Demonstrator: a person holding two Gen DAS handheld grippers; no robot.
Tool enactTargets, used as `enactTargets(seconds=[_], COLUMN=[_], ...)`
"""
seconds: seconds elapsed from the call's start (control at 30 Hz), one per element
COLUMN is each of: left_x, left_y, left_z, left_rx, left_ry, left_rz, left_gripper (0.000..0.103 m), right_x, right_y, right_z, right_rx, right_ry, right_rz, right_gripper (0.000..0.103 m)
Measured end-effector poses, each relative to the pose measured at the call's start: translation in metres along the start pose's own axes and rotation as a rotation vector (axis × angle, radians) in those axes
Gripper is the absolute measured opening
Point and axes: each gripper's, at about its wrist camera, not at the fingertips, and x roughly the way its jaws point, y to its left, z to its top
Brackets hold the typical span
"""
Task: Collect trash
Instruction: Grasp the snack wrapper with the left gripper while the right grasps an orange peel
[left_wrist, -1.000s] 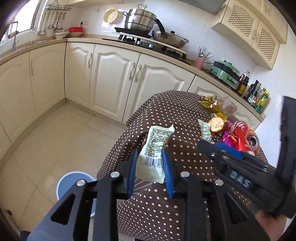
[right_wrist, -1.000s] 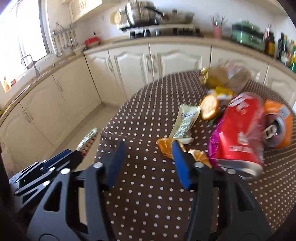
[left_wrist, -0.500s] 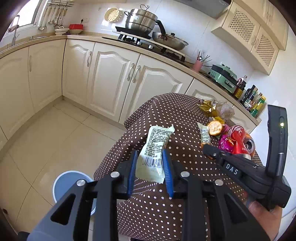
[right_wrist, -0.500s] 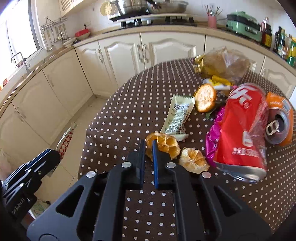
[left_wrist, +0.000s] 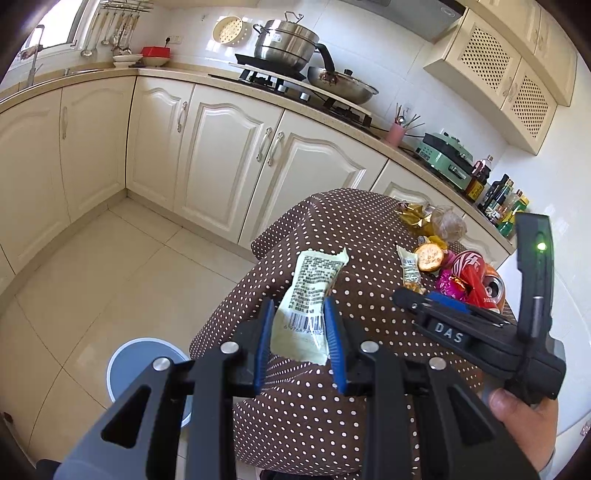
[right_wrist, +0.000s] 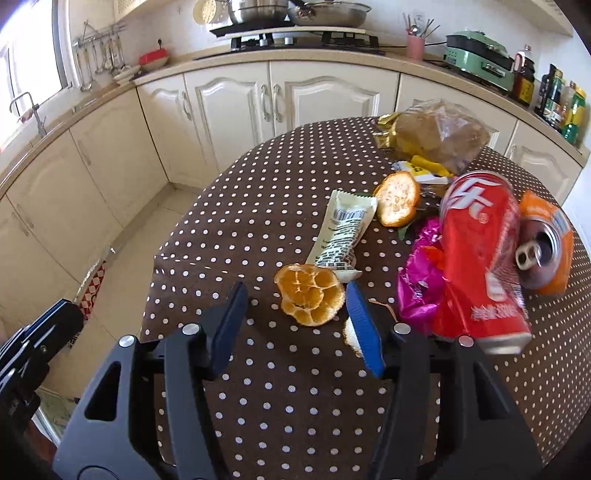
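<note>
Left wrist view, left gripper (left_wrist: 299, 332): its blue pads are pinching the lower end of a pale snack wrapper (left_wrist: 310, 299), which is standing up between them, clear of the dotted tablecloth (left_wrist: 314, 417).
Left wrist view, bin: a round blue-rimmed bin (left_wrist: 144, 369) is standing on the floor tiles below and left of the table edge; the wrapper is probably being held up for carrying there.
Left wrist view, right gripper (left_wrist: 413, 295): the tool is reaching from the right toward the litter pile, gripped by the person's hand (left_wrist: 524, 410).
Right wrist view, right gripper (right_wrist: 295, 325): its jaws have just been opening and are now standing apart with nothing clamped.
Right wrist view, orange peel (right_wrist: 309, 294): it is lying on the cloth between the pads, nearer the right one, apparently being lined up as the next pick.
Right wrist view, remaining litter: a second wrapper (right_wrist: 345, 232), another peel (right_wrist: 397, 199), a purple foil (right_wrist: 419, 288), a red can (right_wrist: 480, 258), an orange can (right_wrist: 546, 247) and a clear bag (right_wrist: 439, 136) are waiting further back.
</note>
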Motion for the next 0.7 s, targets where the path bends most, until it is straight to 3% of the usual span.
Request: enactTargets(seconds=[0.03,0.23,0.3,0.6,0.67,0.7], left_x=[0.0,0.0,-0.001,-0.005,-0.005,-0.005], left_y=[0.0,0.001,0.004,0.012,0.013,0.013], left_z=[0.0,0.0,0.001,0.001,0.001,0.001], left_rx=[-0.001,-0.003,-0.008,-0.021,-0.022,-0.02], left_ry=[-0.001,0.004,0.001,-0.004,-0.002,-0.001], left_rz=[-0.003,-0.007,-0.009,-0.009,-0.011,-0.011], left_gripper=[0.027,0.027,0.027,0.027,0.027,0.027], right_x=[0.002,-0.001,-0.006,-0.009,-0.009,-0.008], right_y=[0.0,0.002,0.001,-0.002,-0.001,-0.001], right_z=[0.0,0.0,0.0,0.001,0.003,0.005], right_rx=[0.0,-0.013,-0.008,0.048,0.052,0.054], right_ry=[0.006,-0.012,-0.037,-0.045,-0.051,-0.05], right_rz=[0.005,0.018,0.016,0.029,-0.011,-0.01], right_gripper=[0.042,0.011,0.005,0.006,0.015,0.029])
